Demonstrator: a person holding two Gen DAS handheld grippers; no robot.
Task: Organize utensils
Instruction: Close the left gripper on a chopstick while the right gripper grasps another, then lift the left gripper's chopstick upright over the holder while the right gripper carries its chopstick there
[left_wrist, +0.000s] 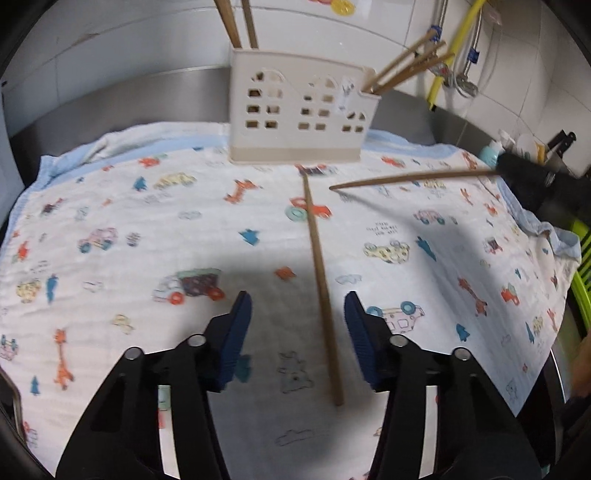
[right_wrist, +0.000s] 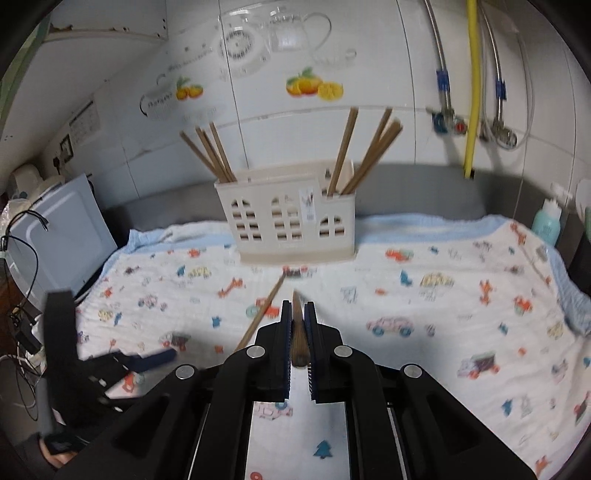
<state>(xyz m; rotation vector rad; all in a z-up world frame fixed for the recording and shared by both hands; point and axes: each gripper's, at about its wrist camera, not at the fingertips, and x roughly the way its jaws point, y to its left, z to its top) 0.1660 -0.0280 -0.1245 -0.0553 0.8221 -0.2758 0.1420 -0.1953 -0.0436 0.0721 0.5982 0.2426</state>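
A cream house-shaped utensil holder (left_wrist: 299, 118) stands at the back of the printed cloth (left_wrist: 147, 206), with several wooden chopsticks upright in its end compartments. One loose chopstick (left_wrist: 321, 288) lies flat on the cloth. My left gripper (left_wrist: 299, 325) is low over it with a blue pad on either side, neither pressing on it. My right gripper (right_wrist: 297, 306) is shut on a second chopstick (right_wrist: 297, 332), held above the cloth with its tip towards the holder (right_wrist: 291, 221). In the left wrist view that held chopstick (left_wrist: 406, 179) juts in from the right.
A white appliance (right_wrist: 62, 236) and loose cables sit off the cloth's left edge. A teal bottle (right_wrist: 546, 221), a yellow pipe (right_wrist: 471, 92) and metal hoses stand at the tiled back wall. A green rack (left_wrist: 580, 258) and knife handles lie past the right edge.
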